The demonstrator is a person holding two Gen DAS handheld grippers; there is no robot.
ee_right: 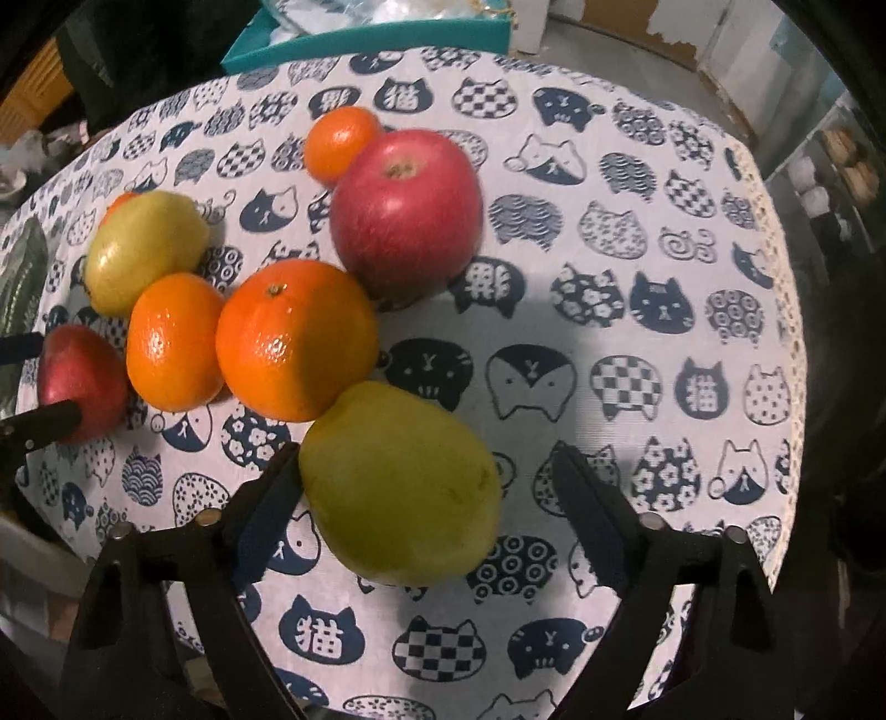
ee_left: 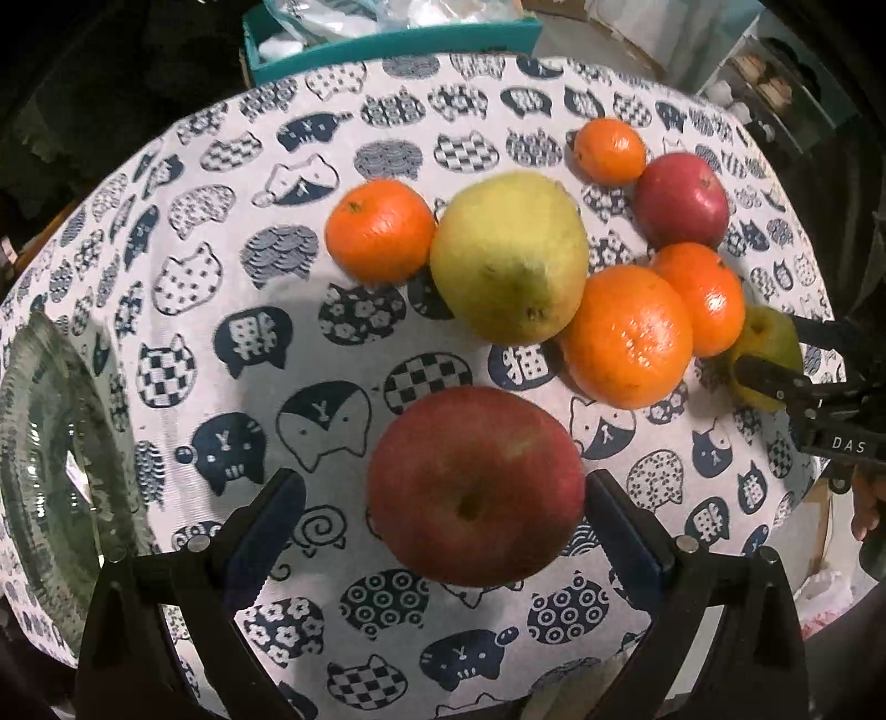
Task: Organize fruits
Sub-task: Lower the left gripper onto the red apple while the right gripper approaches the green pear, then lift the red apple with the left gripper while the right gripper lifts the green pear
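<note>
Two hand-held tools hang over a tabletop (ee_left: 343, 354) covered in a cloth printed with navy cat faces, where a cluster of fruit lies loose.

The left tool (ee_left: 443, 501) points straight down with its fingers spread to either side of a large red apple (ee_left: 475, 484); the right finger stands just beside the apple's skin, the left one clearly apart from it, and neither presses in.

The right tool (ee_right: 422, 468) is also spread, straddling a green pear (ee_right: 400, 482). Its left finger is close against the fruit and its right finger is apart from it, so the pear is not pinched.

Beyond the pear, touching it, sits a big orange (ee_right: 296, 340), with a second orange (ee_right: 174, 343) just beside that one. A smaller red apple (ee_right: 407, 213) rests farther back, with a little tangerine (ee_right: 340, 143) touching it at the far side.

A second, yellower pear (ee_left: 509, 257) lies at the middle of the group, another tangerine (ee_left: 379, 230) against its left flank.

A clear glass dish (ee_left: 50, 471) sits at the left edge of the tabletop, well apart from the fruit. A teal box (ee_left: 387, 47) stands beyond the far edge.
</note>
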